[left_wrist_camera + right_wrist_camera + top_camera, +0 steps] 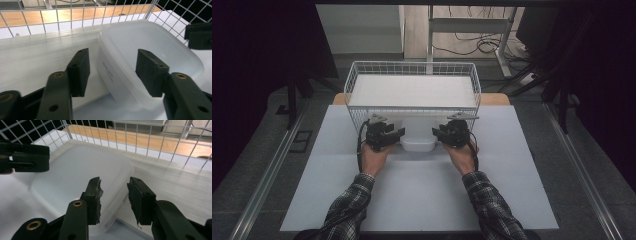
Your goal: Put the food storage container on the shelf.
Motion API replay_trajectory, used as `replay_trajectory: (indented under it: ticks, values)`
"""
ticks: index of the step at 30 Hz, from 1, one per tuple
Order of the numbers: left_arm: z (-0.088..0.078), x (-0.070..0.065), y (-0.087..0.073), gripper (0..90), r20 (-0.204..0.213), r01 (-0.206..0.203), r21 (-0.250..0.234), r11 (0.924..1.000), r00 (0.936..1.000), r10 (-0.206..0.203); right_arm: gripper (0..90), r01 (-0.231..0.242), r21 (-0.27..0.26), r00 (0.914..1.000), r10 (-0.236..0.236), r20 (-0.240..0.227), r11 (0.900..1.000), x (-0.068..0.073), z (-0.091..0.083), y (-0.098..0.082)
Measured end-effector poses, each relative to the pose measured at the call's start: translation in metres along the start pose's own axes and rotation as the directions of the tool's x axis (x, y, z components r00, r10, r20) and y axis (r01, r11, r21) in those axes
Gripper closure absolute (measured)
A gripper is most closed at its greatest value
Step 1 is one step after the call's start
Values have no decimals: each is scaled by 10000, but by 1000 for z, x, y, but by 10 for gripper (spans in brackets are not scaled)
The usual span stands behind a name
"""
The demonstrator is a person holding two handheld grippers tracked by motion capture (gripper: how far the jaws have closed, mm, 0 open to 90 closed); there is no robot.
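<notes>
Plastic container (417, 136), a translucent white tub turned bottom-up, leans against the near wall of the wire basket (354, 80), its far edge propped on the white slab (412, 90) beneath the basket and its near rim on the table mat (412, 190); the left gripper (388, 134) sits just left of it and the right gripper (443, 132) just right of it. In the left gripper view the jaws stand spread, the tub's (150, 50) corner rim between the pads but no pad pressing on it; in the right gripper view the jaws are likewise parted around the opposite rim (82, 175), clear of the plastic on both sides. Judging by its thin, cloudy wall, the tub will be light and a little flexible, and smooth enough to slip from a weak pinch; a hard squeeze on the flat bottom would likely bow it. The stiffest hold seems to be the rolled rim at each short end, one gripper to a side, so that it lifts level against the basket wall.
</notes>
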State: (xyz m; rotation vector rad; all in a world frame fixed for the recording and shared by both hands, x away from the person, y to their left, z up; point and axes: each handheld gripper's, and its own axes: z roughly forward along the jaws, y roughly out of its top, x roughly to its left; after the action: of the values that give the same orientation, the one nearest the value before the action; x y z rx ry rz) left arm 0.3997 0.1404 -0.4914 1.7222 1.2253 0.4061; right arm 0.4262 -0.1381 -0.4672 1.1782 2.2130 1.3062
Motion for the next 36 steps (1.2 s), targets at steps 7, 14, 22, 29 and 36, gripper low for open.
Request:
replay_trajectory:
  ticks: [7, 14, 22, 29, 36]
  values:
    - [-16, -6, -10, 277, 745, -183, 12, 9998, 9971, 182, 773, 582, 63, 9964, -577, -614, 9983, 8, -15, -3]
    - [-41, -15, -33, 160, 1447, -582, 257, 9980, 9880, 539, 889, 1372, 131, 9847, -1350, -1106, 9905, 23, -27, -13]
    - [-62, -23, -56, 94, 1706, -1345, 432, 9900, 9773, 1253, 889, 1735, 138, 9713, -1687, -1677, 9847, 42, -24, -19]
    - [-76, -34, -78, 75, 983, -2812, 427, 9587, 9561, 2761, 888, 1818, 325, 9676, -1729, -1842, 9828, 49, -21, -28]
    - [-82, -36, -93, 70, 1064, -2799, 592, 9582, 9562, 2728, 887, 2021, 561, 9638, -1883, -1890, 9778, 52, -12, -37]
